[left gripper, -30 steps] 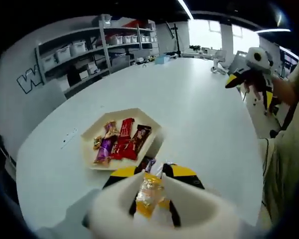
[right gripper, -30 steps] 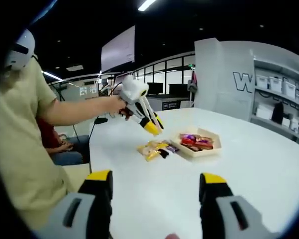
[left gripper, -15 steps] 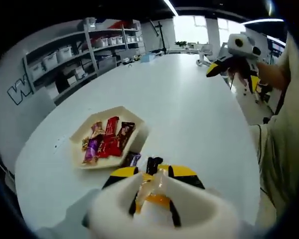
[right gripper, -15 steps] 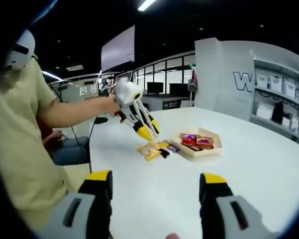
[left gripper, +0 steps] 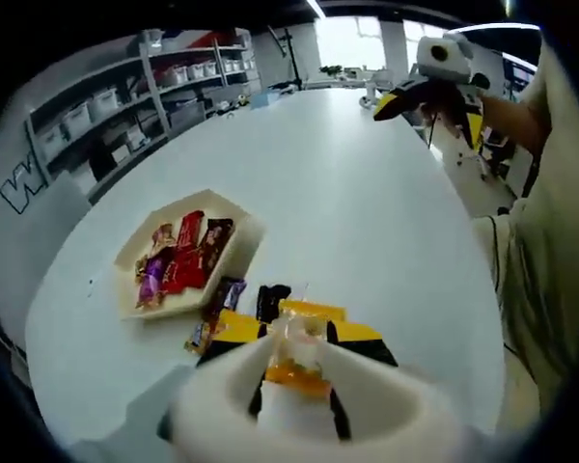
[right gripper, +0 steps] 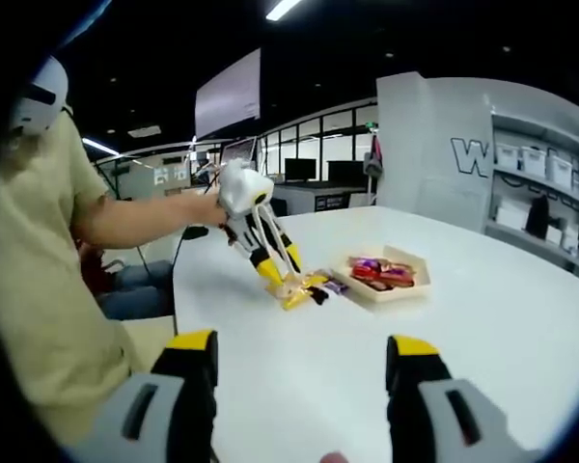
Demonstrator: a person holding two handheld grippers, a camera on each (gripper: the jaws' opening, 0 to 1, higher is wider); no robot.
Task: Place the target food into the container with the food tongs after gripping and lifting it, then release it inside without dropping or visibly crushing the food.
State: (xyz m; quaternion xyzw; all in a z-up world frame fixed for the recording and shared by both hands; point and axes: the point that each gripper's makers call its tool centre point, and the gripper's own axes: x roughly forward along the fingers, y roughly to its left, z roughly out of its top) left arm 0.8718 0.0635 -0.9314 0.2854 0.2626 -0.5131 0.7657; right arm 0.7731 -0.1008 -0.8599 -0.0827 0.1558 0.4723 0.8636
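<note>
Your left tool [right gripper: 288, 282] reaches down to the yellow-wrapped snack [left gripper: 299, 349] on the surface [left gripper: 367, 212] beside the tray [left gripper: 239, 224], grip uncertain, so lifting and placing remain, while your right tool [right gripper: 299, 386] hangs wide open and empty.

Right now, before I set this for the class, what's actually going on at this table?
A person is working with a handheld gripper in each hand at a white table. The left gripper is down among a few loose wrapped snacks beside the hexagonal tray, with white tongs closed around an orange-wrapped snack. The tray already holds several wrapped bars. The right gripper is open, holding nothing, back from the tray.
</note>
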